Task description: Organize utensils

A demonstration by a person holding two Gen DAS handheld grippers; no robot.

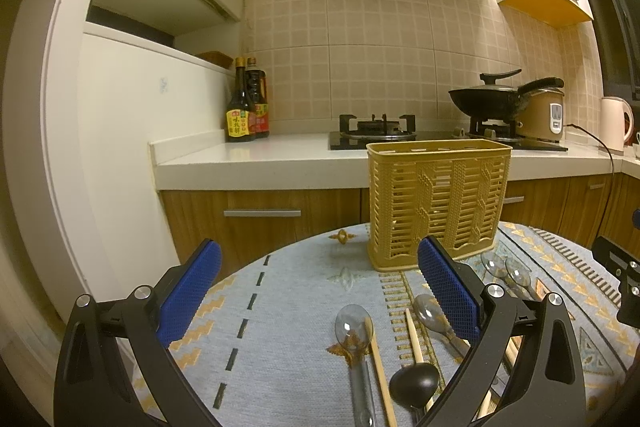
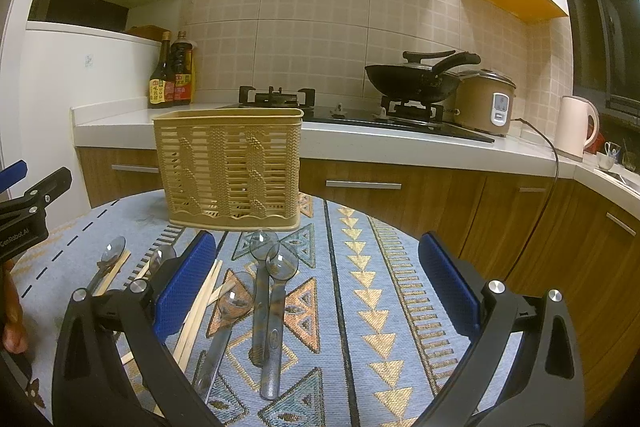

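Note:
A tan slatted utensil basket (image 1: pixel 438 203) (image 2: pixel 232 169) stands upright at the far side of a round table. In front of it lie several clear plastic spoons (image 1: pixel 354 331) (image 2: pixel 270 291), wooden chopsticks (image 1: pixel 380 371) (image 2: pixel 202 307) and one black spoon (image 1: pixel 414 383). My left gripper (image 1: pixel 320 291) hovers open over the spoons and chopsticks, holding nothing. My right gripper (image 2: pixel 318 281) is open too, with clear spoons lying between and below its blue pads (image 2: pixel 182 291). The left gripper's black body (image 2: pixel 28 203) shows at the left edge of the right wrist view.
A patterned blue cloth (image 2: pixel 360 287) covers the table. Behind it runs a kitchen counter (image 1: pixel 272 157) with sauce bottles (image 1: pixel 246 107), a gas hob (image 1: pixel 374 133), a black wok (image 2: pixel 416 77), a rice cooker (image 2: pixel 486 101) and a white kettle (image 2: pixel 576 129).

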